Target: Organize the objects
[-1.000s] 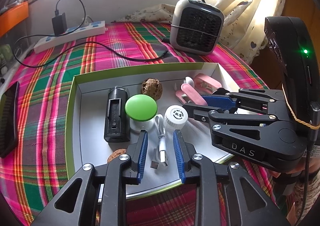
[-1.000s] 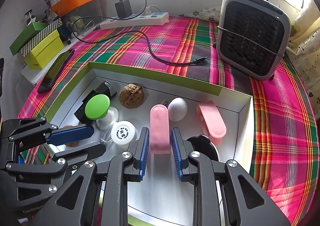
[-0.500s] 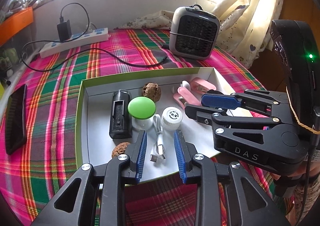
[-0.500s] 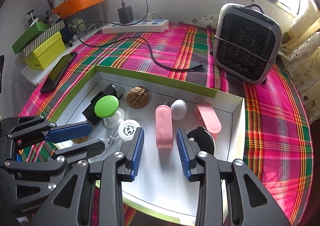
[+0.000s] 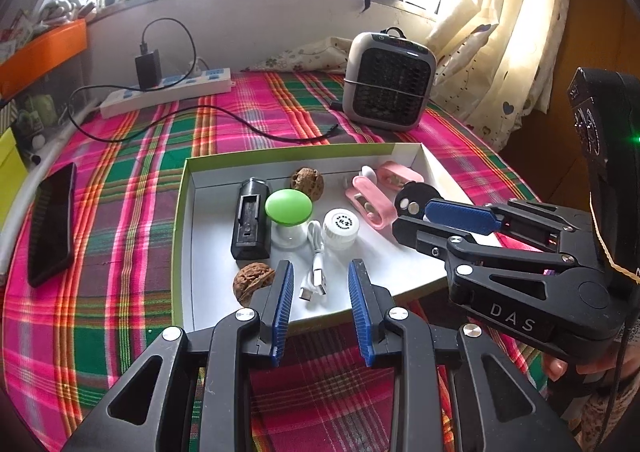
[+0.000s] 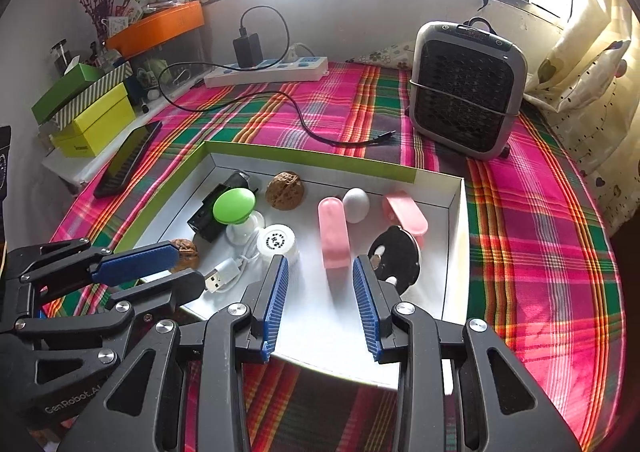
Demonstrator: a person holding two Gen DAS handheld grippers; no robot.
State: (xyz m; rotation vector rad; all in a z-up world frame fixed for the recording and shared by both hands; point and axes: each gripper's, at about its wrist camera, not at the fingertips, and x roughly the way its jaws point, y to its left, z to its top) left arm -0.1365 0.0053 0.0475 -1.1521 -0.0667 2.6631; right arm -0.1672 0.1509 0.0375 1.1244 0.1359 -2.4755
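The tray (image 6: 454, 220) holds every small object; both the left gripper (image 5: 318, 304) and right gripper (image 6: 320, 304) are held slightly parted, empty, and should be lifted straight clear.

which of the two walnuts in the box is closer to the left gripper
The walnut at the box's near edge, just beside the left gripper. The other walnut lies by the far wall, behind the green-capped object.

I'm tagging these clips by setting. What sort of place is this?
Probably a room in a home: a table under a plaid cloth by a curtained window, with a small heater and a power strip on it.
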